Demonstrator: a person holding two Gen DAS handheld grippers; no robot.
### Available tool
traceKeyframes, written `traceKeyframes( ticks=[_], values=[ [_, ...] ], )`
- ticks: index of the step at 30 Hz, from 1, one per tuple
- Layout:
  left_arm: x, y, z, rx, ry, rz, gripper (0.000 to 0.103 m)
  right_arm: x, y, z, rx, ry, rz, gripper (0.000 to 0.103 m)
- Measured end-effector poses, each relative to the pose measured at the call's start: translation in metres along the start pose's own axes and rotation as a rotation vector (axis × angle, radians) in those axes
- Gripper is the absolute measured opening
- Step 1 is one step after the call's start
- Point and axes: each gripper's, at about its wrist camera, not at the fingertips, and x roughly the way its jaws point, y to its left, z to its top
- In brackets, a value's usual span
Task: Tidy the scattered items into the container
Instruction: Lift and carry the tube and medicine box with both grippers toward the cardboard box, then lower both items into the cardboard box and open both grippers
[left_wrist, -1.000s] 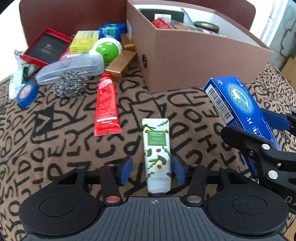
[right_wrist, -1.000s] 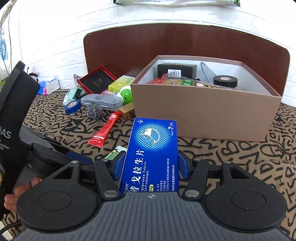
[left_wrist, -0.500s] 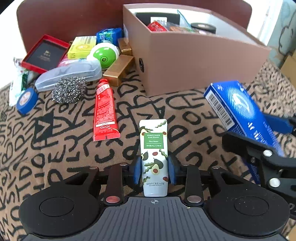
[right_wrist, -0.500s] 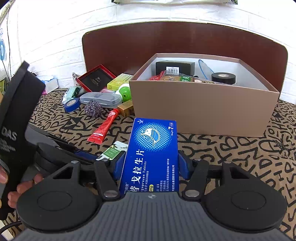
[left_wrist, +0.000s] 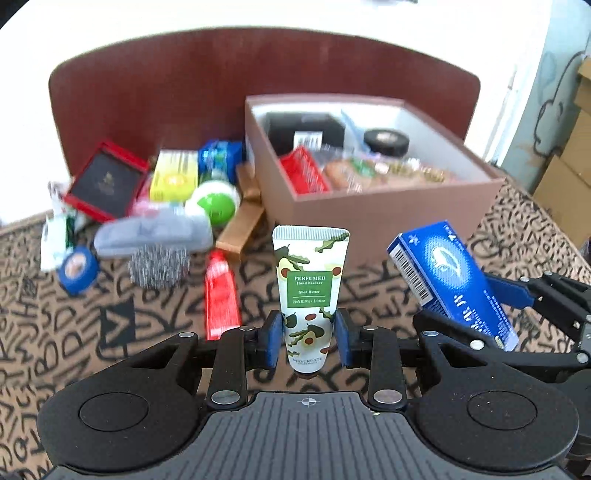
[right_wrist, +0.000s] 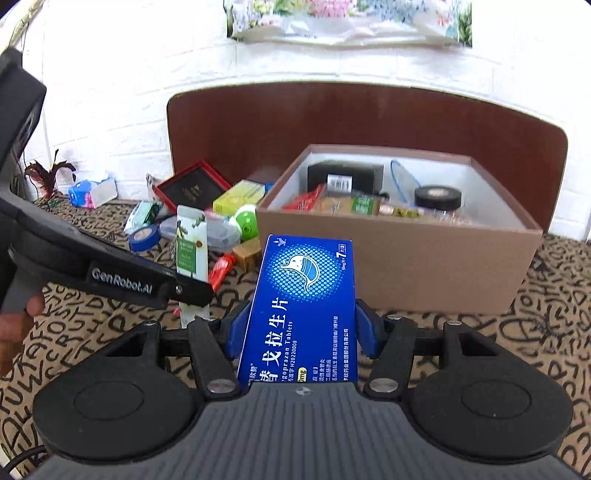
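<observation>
The hand-cream tube (left_wrist: 309, 295) has left the patterned counter (left_wrist: 74, 332), clenched in the left tongs (left_wrist: 308, 341), near the brown box (left_wrist: 369, 218). Right view: the right tongs (right_wrist: 300, 332) grasp the blue tablet box (right_wrist: 303, 295) before the white brick wall (right_wrist: 129, 74).

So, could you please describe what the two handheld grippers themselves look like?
Both are matte black plastic. The left gripper and right gripper each have blue pads on their fingers, black linkage arms with silver rivets, two round discs and a ribbed grey centre. The left one's side reads GenRobot.AI in white.
</observation>
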Motion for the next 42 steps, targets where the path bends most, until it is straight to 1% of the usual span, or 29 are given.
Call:
traceKeyframes(
  ticks=[4,12,16,20,23,28,36,42],
  values=[
    [-0.008,-0.006,0.018,0.019,-0.035,-0.009,0.029,-0.003,-0.004,0.012,-0.015,-0.036,-0.014,0.063],
    [-0.018,-0.023,0.065,0.038,-0.102,-0.075,0.029,-0.007,-0.022,0.044,-0.049,-0.126,-0.071,0.063],
    [-0.013,-0.034,0.094,0.046,-0.125,-0.1,0.029,0.001,-0.043,0.061,-0.057,-0.154,-0.115,0.063],
    [0.001,-0.05,0.121,0.069,-0.13,-0.122,0.03,0.02,-0.077,0.08,-0.054,-0.159,-0.175,0.063],
    [0.018,-0.062,0.141,0.081,-0.122,-0.139,0.03,0.039,-0.101,0.092,-0.056,-0.144,-0.216,0.063],
    [0.055,-0.073,0.169,0.078,-0.088,-0.169,0.03,0.076,-0.137,0.102,-0.064,-0.089,-0.273,0.063],
    [0.14,-0.074,0.202,0.035,0.01,-0.186,0.03,0.133,-0.171,0.118,-0.081,-0.013,-0.278,0.063],
    [0.184,-0.07,0.224,0.042,0.032,-0.159,0.031,0.18,-0.185,0.133,-0.108,0.042,-0.277,0.063]
  ],
)
